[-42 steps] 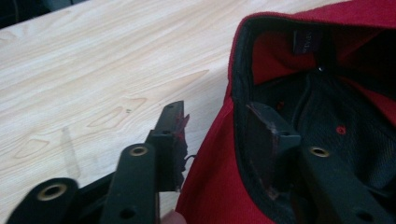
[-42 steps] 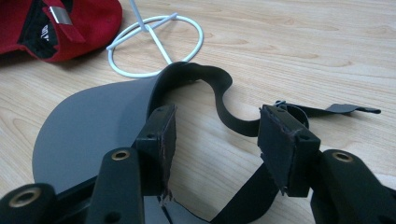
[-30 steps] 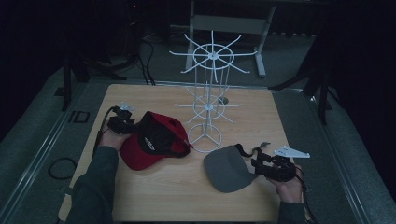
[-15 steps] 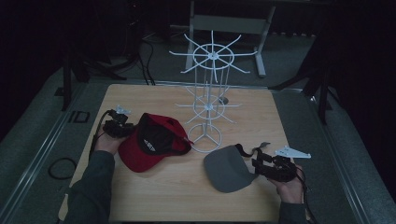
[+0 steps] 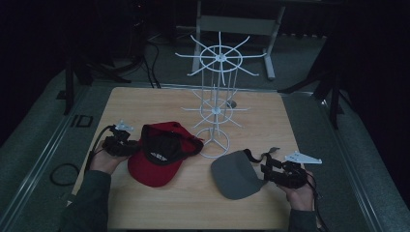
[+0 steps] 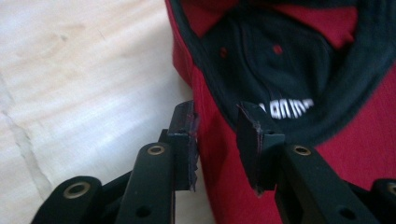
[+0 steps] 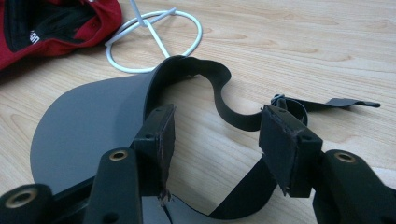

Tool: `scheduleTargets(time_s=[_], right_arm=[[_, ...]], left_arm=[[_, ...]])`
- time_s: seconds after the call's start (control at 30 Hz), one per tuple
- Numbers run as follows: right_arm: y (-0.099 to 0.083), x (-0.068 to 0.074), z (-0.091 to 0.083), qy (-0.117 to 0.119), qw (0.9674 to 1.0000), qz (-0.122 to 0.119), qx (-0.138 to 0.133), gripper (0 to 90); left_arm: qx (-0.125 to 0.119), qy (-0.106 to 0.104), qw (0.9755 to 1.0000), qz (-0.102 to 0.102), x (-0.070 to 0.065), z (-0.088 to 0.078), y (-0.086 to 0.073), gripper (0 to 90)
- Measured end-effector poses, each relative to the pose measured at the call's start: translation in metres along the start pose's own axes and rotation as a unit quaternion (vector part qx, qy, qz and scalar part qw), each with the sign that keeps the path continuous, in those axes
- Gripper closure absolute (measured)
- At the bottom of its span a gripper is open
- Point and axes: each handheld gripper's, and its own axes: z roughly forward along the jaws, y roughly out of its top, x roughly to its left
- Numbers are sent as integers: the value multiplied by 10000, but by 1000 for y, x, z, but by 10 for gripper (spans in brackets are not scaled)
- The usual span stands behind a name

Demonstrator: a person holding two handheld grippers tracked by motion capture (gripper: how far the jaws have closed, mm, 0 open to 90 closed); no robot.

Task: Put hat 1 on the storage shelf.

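Left tool [image 6: 217, 140] astride the side rim of the red fabric baseball cap [image 5: 159, 154].
I have just been opening its jaws; they stand narrowly apart, rim between, unpressed. My right tool [image 7: 217, 144], wide, straddles the grey visor's strap [image 7: 236, 119].

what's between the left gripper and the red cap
Nothing visible. The left gripper already straddles the red cap at its edge, fingers on either side, not clamped.

black two-fingered left gripper [image 5: 126, 143] and right gripper [image 5: 270, 166], brass-ringed screw holes, grey three-cornered plates, trailing black cables, dark grey sleeves [image 5: 91, 203].
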Motion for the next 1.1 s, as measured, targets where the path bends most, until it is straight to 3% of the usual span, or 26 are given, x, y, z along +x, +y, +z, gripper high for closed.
scheduleTargets(time_s=[0.13, 0.23, 0.4, 0.77, 1.1], right_arm=[[0, 0, 0, 4, 10000, -10, 5, 455], [0, 0, 0, 4, 10000, -3, -2, 456], [0, 0, 1, 8, 10000, -14, 7, 456], [0, 0, 0, 3, 10000, -22, -6, 455], [0, 1, 2, -1, 10000, -32, 32, 455]], left_arm=[[106, -158, 9998, -19, -1, 1, -6, 630], [300, -352, 9989, -90, 3, 5, -15, 598], [402, -627, 9972, -98, 1, 9, -26, 574], [475, -863, 9951, -72, -4, 12, -39, 549], [494, -1257, 9908, -40, -11, 17, -42, 538]])
